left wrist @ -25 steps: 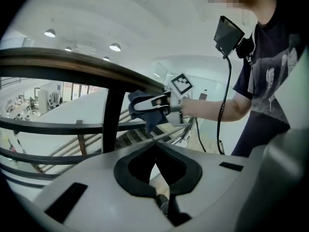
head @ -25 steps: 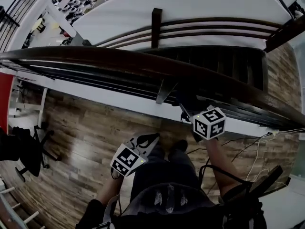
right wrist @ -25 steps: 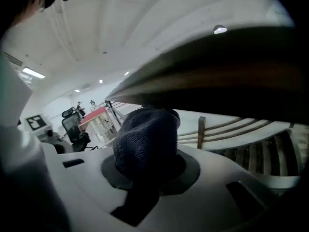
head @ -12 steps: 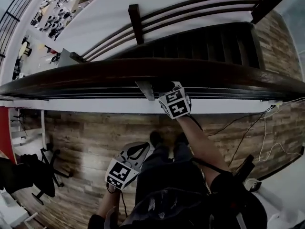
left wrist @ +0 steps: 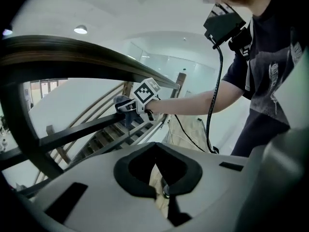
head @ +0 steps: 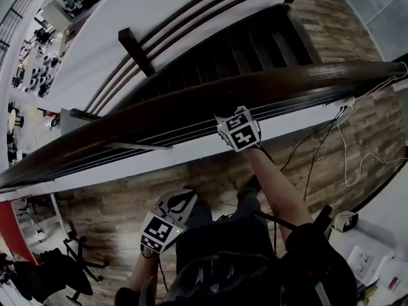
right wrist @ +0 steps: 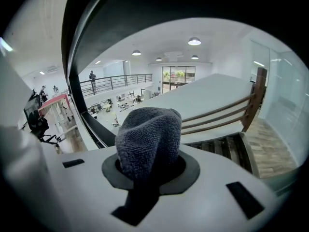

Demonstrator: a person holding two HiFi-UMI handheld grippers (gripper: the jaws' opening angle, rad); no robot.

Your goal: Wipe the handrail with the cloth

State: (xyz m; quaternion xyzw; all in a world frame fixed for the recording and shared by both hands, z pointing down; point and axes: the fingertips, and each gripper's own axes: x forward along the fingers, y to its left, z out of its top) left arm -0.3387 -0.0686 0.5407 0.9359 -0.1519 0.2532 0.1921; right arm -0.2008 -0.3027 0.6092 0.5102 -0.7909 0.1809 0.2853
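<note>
The dark wooden handrail [head: 146, 116] runs in a curve from lower left to upper right in the head view. My right gripper [head: 239, 129] is up against its near side, shut on a grey terry cloth [right wrist: 147, 139]. The cloth bulges out of the jaws, with the handrail [right wrist: 91, 28] arching close above it. The head view hides the cloth behind the marker cube. My left gripper [head: 167, 222] hangs low by the person's legs, shut with nothing in it. In the left gripper view the right gripper [left wrist: 126, 104] sits just under the handrail [left wrist: 72, 57].
Beyond the rail a staircase [head: 255, 50] descends, with a second banister and post [head: 136, 51]. Thin bars run below the handrail. Wood floor [head: 108, 203] lies underfoot, cables [head: 331, 145] trail at the right, and an office chair [head: 57, 273] stands at lower left.
My right gripper rose from below the rail and now lies against the handrail with the cloth. The head view swung round. The left gripper stayed low.
</note>
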